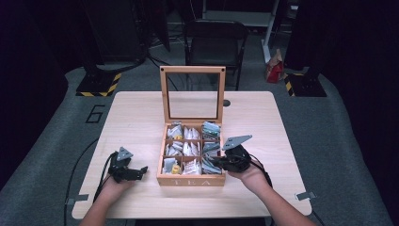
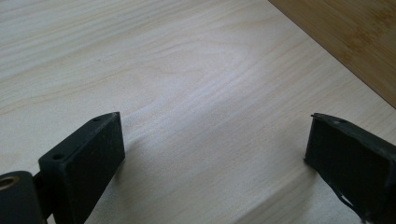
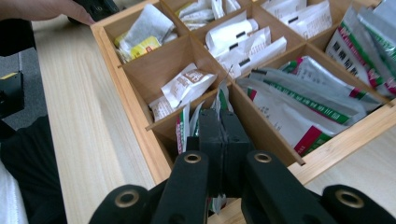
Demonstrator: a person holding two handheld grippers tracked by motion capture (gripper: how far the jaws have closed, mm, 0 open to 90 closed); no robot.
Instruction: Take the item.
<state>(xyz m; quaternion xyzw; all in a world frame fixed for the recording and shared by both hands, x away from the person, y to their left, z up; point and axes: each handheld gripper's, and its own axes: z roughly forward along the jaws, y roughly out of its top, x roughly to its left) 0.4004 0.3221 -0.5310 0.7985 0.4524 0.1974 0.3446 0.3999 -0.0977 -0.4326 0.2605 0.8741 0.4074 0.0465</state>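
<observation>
— While the tea box [image 1: 190, 180] stands open at the desk [image 1: 136, 113] middle, what does the right claw [image 3: 219, 135] do?
— It pinches a tea packet [image 3: 219, 100] in the near right compartment. The left claw [image 2: 212, 158] rests spread on the desk, left of the box.

My high view looks down on the table [image 1: 141, 113]; both gripper cameras sit close, sharing its tea box [image 1: 190, 180].
</observation>
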